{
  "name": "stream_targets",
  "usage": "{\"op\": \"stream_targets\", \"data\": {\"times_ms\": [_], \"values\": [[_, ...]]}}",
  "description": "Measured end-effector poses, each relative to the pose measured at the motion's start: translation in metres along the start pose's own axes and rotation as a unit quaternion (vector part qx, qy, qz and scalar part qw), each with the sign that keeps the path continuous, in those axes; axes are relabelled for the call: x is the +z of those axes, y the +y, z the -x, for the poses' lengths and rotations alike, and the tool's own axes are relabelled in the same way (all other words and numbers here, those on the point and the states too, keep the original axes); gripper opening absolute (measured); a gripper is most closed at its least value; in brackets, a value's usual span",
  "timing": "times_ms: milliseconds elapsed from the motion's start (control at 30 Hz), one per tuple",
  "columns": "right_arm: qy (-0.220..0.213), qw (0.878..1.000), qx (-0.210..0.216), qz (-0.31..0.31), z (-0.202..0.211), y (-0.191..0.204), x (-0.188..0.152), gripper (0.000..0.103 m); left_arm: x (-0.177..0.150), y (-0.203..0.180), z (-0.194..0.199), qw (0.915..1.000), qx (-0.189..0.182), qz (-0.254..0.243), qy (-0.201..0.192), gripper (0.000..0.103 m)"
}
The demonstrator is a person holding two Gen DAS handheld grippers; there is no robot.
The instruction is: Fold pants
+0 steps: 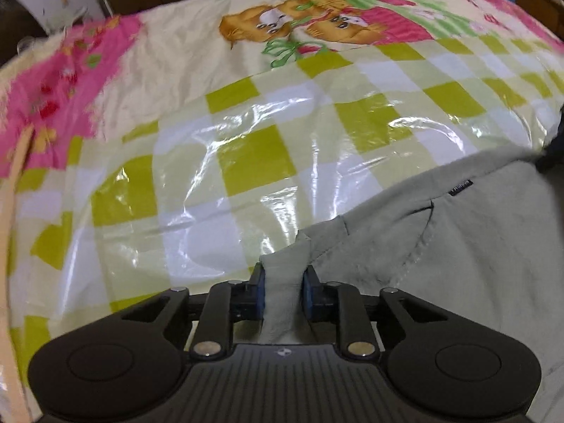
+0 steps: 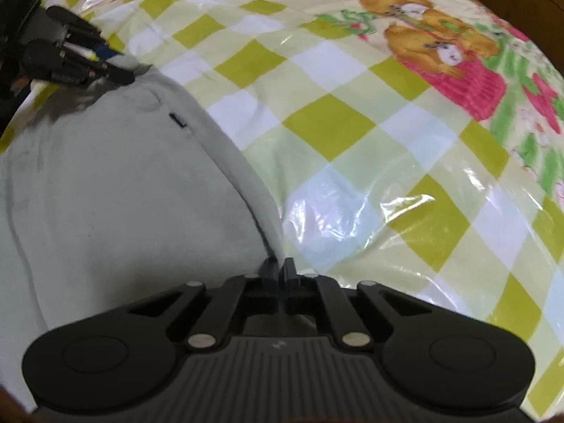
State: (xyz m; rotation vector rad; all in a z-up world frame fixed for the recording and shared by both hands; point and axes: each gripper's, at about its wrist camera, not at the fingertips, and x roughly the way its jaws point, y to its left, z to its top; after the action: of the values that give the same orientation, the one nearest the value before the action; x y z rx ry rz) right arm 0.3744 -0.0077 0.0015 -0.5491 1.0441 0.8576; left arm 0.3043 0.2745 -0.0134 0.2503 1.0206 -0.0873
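Still early: left gripper (image 1: 282, 282) and right gripper (image 2: 280, 275) each pinching pants (image 1: 458, 246) waistband, lower frame; folding remains.

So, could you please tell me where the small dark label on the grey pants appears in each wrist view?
Left wrist view: the small dark label is at right of centre, on the waistband edge of the grey pants.
Right wrist view: the label is at upper left, near the left gripper.
Shared landmark: the teddy bear print on the checked cloth.

Bright overhead light glares white off the plastic cover (image 1: 225, 162); edges bend and blur, corners go dark.
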Motion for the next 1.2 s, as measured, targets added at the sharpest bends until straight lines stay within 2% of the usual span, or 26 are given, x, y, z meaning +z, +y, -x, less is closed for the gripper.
{"op": "stream_targets", "data": {"times_ms": [133, 267, 400, 500, 567, 700, 800, 933, 1000, 1200], "values": [[-0.028, 1.000, -0.011, -0.004, 0.027, 0.012, -0.004, 0.002, 0.000, -0.009, 0.024, 0.9995, 0.003, -0.009, -0.031, 0.031], [-0.074, 0.997, -0.010, -0.015, 0.081, 0.033, -0.020, 0.002, -0.012, -0.007, 0.075, 0.9965, -0.005, 0.006, -0.084, 0.031], [-0.117, 0.993, -0.002, -0.024, 0.141, 0.069, -0.048, 0.002, -0.050, -0.007, 0.143, 0.9893, -0.026, 0.024, -0.141, 0.031], [-0.135, 0.991, -0.006, -0.013, 0.172, 0.113, -0.079, 0.002, -0.092, -0.017, 0.178, 0.9868, -0.029, 0.027, -0.157, 0.032], [-0.123, 0.992, 0.008, -0.009, 0.170, 0.142, -0.100, 0.003, -0.127, -0.025, 0.188, 0.9876, -0.036, 0.035, -0.149, 0.032], [-0.069, 0.996, 0.056, -0.016, 0.129, 0.191, -0.136, 0.003, -0.192, -0.042, 0.181, 0.9913, -0.049, 0.061, -0.107, 0.032], [-0.045, 0.995, 0.085, -0.031, 0.100, 0.214, -0.151, 0.003, -0.225, -0.051, 0.178, 0.9915, -0.038, 0.077, -0.098, 0.033], [-0.029, 0.996, 0.085, -0.016, 0.086, 0.236, -0.158, 0.005, -0.248, -0.051, 0.184, 0.9891, -0.030, 0.097, -0.106, 0.039], [-0.034, 0.996, 0.082, -0.005, 0.088, 0.242, -0.156, 0.007, -0.252, -0.052, 0.188, 0.9896, -0.015, 0.089, -0.112, 0.040], [-0.054, 0.997, 0.037, 0.034, 0.080, 0.254, -0.139, 0.011, -0.261, -0.062, 0.191, 0.9910, 0.000, 0.056, -0.122, 0.041]]}}
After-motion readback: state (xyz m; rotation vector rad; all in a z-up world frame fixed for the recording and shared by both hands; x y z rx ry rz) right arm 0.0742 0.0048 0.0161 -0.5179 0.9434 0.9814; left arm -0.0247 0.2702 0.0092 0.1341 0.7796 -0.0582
